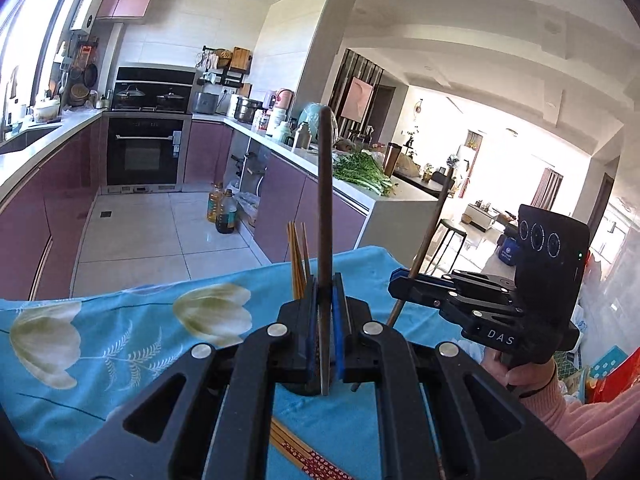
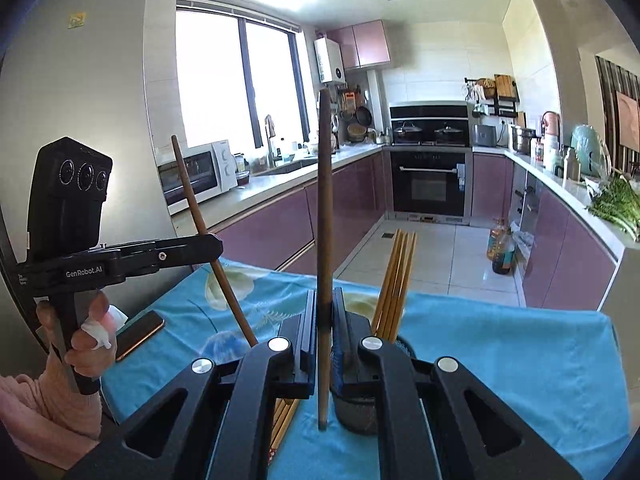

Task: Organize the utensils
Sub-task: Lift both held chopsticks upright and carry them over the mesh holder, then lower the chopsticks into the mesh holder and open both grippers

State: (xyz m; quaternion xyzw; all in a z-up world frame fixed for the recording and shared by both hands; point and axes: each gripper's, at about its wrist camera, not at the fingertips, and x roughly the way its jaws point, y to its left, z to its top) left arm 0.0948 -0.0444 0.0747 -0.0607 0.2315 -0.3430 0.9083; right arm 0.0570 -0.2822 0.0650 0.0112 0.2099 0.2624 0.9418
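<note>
My left gripper (image 1: 325, 282) is shut on a dark brown chopstick (image 1: 325, 200) that stands upright above the blue flowered cloth (image 1: 120, 340). To its right, my right gripper (image 1: 402, 280) is shut on a second brown chopstick (image 1: 434, 228), tilted. In the right wrist view the right gripper (image 2: 325, 298) clamps its chopstick (image 2: 324, 200) upright, and the left gripper (image 2: 214, 246) holds its own (image 2: 192, 200) at the left. Several yellow chopsticks (image 2: 396, 280) stand in a dark round holder (image 2: 356, 416) just right of the right gripper. More chopsticks (image 1: 308, 458) lie on the cloth.
A phone (image 2: 140, 334) lies on the cloth's left edge near the hand on the left gripper. Beyond the table's far edge are a tiled floor, purple cabinets and oil bottles (image 1: 224, 212). Greens (image 1: 360, 172) lie on the counter.
</note>
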